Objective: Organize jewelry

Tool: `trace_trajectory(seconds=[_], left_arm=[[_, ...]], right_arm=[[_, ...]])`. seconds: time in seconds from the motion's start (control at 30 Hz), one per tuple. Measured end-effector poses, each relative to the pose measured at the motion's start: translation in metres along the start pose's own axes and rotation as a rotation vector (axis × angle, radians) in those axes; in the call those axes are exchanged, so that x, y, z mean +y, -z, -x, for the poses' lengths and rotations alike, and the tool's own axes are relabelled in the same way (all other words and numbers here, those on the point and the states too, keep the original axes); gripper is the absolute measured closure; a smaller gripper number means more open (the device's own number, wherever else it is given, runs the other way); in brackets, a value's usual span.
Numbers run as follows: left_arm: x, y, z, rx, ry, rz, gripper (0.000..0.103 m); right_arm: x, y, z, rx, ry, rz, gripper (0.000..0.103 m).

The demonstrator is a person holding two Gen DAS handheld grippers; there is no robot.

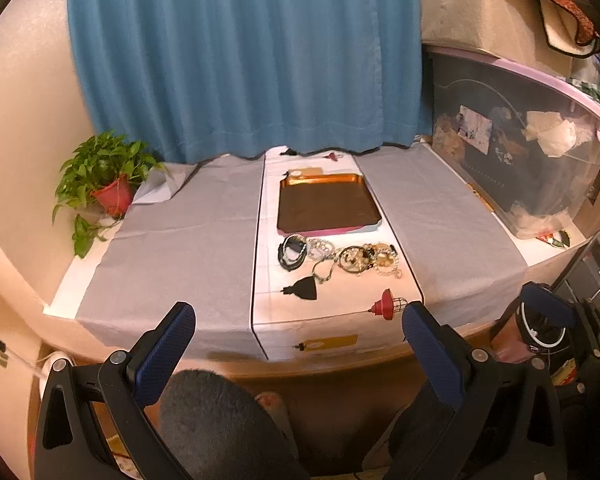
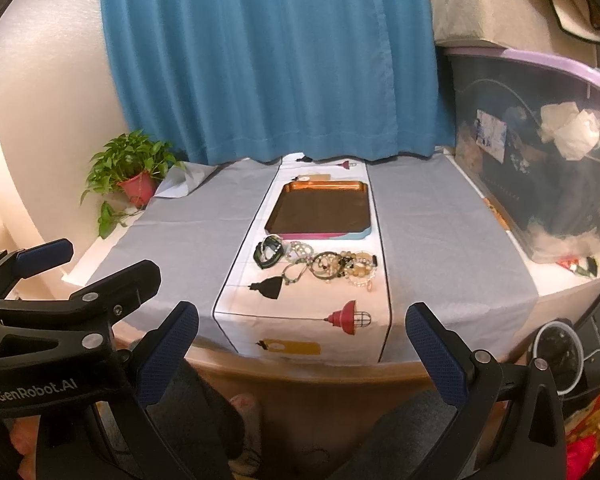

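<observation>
Left claw agape, jewelry well beyond, untouched.

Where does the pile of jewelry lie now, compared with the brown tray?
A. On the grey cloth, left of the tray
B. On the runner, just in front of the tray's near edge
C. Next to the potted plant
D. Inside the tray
B: the jewelry lies in a heap on the printed runner, on the near side of the tray, whose inside shows nothing in it.
</observation>
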State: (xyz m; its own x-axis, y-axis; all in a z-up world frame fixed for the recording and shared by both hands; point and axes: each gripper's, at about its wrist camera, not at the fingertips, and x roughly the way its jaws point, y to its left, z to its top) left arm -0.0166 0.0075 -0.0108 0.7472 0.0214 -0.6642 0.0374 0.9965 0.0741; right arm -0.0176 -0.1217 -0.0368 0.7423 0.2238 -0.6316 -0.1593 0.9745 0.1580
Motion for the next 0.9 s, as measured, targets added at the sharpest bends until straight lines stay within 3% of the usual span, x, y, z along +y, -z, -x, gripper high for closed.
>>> trace_trajectory(seconds=[0.13,0.3,0.47,0.57,0.7,0.77,0.8,0.9], left_arm=[[0.006,0.006,-0.018,0.009,-0.019,0.025,0.0],[0.022,0.015,-0.074,0.087,-0.01,0.065,0.0],[0.021,0.027,-0.13,0.051,-0.067,0.0,0.0],[0.015,0.029,-0.175,0.061,-0.026,-0.055,0.0],[0.016,0.024,-0.233,0.07,0.008,-0.041,0.0],[0.024,0.021,-0.267,0.112,0.013,0.018,0.0],[0.03,0.02,-0.282,0.114,0.057,0.055,0.0],[0.041,0.015,-0.315,0.093,0.075,0.097,0.002]], right_arm=[[-0.002,0.005,-0.015,0.01,-0.026,-0.002,0.0],[-0.013,0.017,-0.053,0.025,-0.043,0.035,0.0],[-0.035,0.029,-0.099,0.018,-0.068,0.062,0.0],[-0.051,0.034,-0.13,0.027,-0.073,0.083,0.0],[-0.072,0.033,-0.182,0.08,-0.113,0.057,0.0],[-0.085,0.026,-0.215,0.084,-0.18,0.017,0.0],[-0.09,0.023,-0.228,0.074,-0.196,0.011,0.0],[-0.097,0.015,-0.266,0.038,-0.156,0.046,0.0]])
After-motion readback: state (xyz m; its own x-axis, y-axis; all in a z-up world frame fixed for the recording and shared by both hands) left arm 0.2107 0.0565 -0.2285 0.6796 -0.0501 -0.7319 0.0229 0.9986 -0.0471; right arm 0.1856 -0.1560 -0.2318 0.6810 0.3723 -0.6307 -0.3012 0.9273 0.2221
